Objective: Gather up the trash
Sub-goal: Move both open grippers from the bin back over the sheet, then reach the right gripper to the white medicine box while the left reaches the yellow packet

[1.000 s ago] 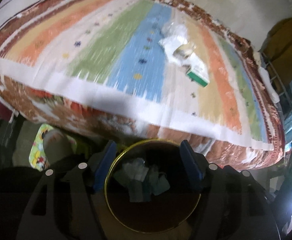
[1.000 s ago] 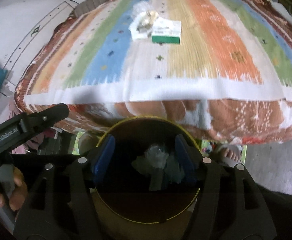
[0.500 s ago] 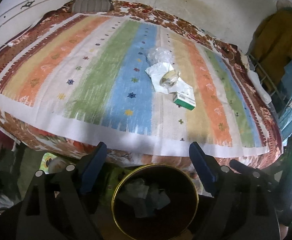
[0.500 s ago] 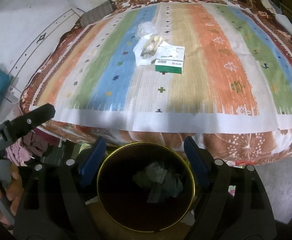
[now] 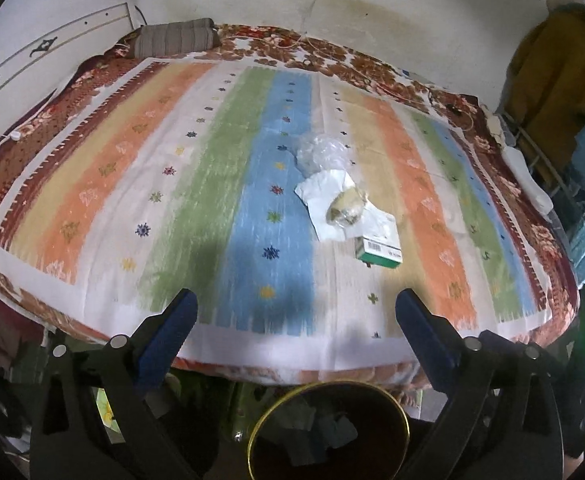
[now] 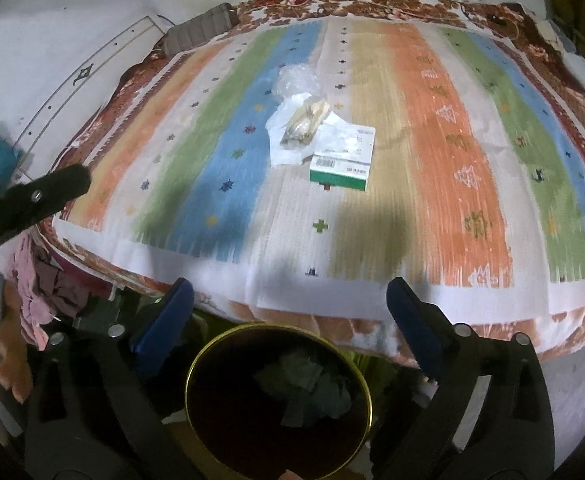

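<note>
Both my left gripper point(image 5: 296, 308) and right gripper point(image 6: 288, 296), jaws just opened wide and empty, hang over the gold-rimmed bin point(image 6: 278, 404) of discarded trash point(image 6: 304, 384); more trash point(image 5: 348, 208) lies on the striped bedspread point(image 5: 212, 184).

The near half of the striped bedspread point(image 5: 220, 184) lies bare, giving open passage from the bed's edge up to the litter cluster: a green-and-white box point(image 6: 342, 160), crumpled white paper point(image 6: 292, 136) and clear plastic point(image 6: 296, 78), touching one another. Below the edge, the gold-rimmed bin point(image 6: 278, 400) stands open-topped.
</note>
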Action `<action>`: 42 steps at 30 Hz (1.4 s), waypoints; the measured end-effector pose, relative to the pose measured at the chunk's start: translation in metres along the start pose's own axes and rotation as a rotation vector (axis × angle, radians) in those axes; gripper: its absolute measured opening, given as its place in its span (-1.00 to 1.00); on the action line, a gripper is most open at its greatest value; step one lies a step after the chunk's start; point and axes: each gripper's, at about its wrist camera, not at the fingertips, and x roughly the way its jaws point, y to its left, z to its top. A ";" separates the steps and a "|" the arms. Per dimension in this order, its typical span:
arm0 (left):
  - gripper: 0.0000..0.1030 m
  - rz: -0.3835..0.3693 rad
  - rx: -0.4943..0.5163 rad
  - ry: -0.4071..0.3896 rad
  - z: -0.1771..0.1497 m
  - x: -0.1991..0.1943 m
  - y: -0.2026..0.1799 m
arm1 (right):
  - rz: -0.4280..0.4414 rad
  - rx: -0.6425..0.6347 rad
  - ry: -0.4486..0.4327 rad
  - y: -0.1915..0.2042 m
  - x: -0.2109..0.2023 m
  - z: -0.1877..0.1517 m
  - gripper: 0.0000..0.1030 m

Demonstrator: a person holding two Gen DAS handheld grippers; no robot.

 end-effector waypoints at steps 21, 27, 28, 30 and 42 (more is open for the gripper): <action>0.89 -0.073 0.072 0.021 0.050 0.079 0.002 | -0.095 -0.006 0.022 -0.015 0.069 0.054 0.83; 0.89 -0.081 0.090 0.016 0.060 0.092 0.004 | -0.105 0.022 0.019 -0.024 0.089 0.067 0.83; 0.89 -0.082 0.082 0.018 0.061 0.097 0.006 | -0.098 0.037 0.021 -0.026 0.092 0.069 0.83; 0.89 -0.079 0.074 0.016 0.062 0.103 0.009 | -0.084 0.089 -0.001 -0.033 0.096 0.072 0.83; 0.89 -0.035 0.087 0.056 0.071 0.144 0.014 | -0.141 0.107 0.042 -0.047 0.145 0.090 0.83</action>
